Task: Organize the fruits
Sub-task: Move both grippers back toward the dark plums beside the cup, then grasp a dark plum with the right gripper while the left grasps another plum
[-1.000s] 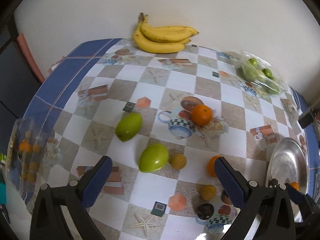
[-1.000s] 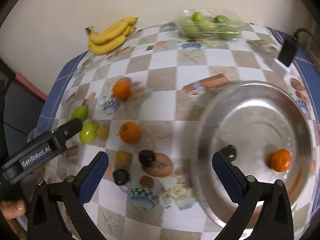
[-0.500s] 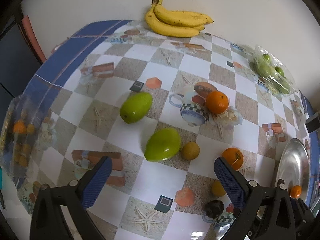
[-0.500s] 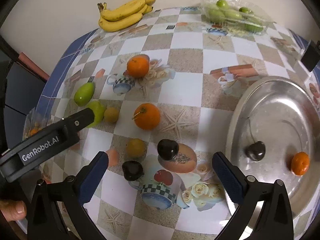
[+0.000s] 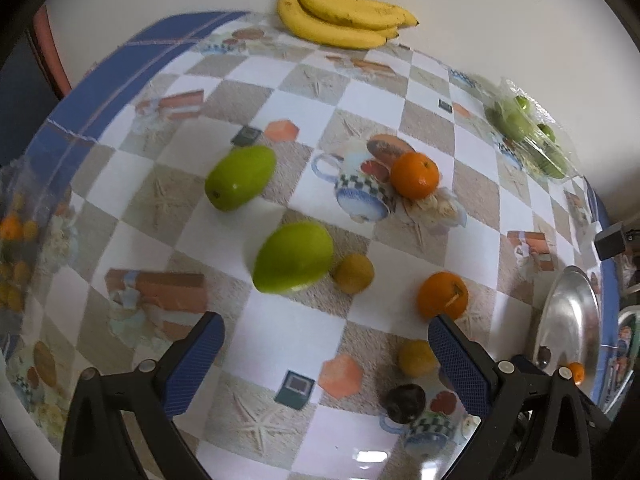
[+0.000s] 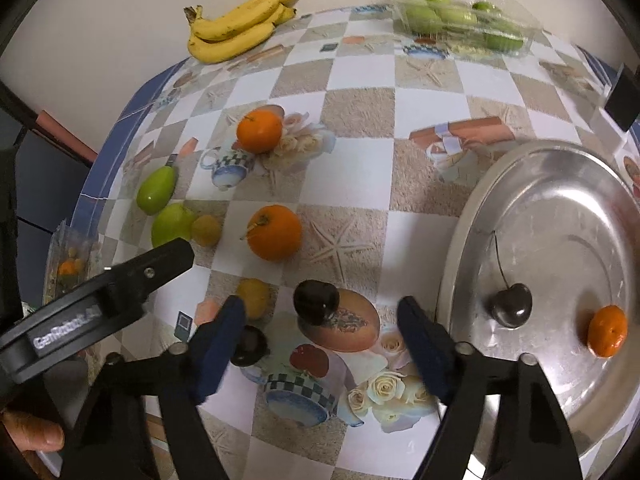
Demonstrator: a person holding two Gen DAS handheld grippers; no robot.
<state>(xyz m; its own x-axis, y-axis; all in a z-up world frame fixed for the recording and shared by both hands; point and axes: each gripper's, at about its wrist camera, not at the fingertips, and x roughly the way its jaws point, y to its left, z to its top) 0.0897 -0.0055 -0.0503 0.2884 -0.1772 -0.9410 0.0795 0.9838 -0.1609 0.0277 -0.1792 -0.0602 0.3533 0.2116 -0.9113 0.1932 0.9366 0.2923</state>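
2 tools work over the bench. Right tool (image 6: 320, 328), jaws just narrowing but pinching nothing, straddles a dark cherry (image 6: 316, 303) on the cloth; lower further and centre the pads before squeezing, gently. Left tool (image 5: 326, 354) is spread and empty. Steel plate (image 6: 472, 216) holds 1 stemmed cherry (image 6: 512, 305) and 1 small orange (image 6: 608, 331).
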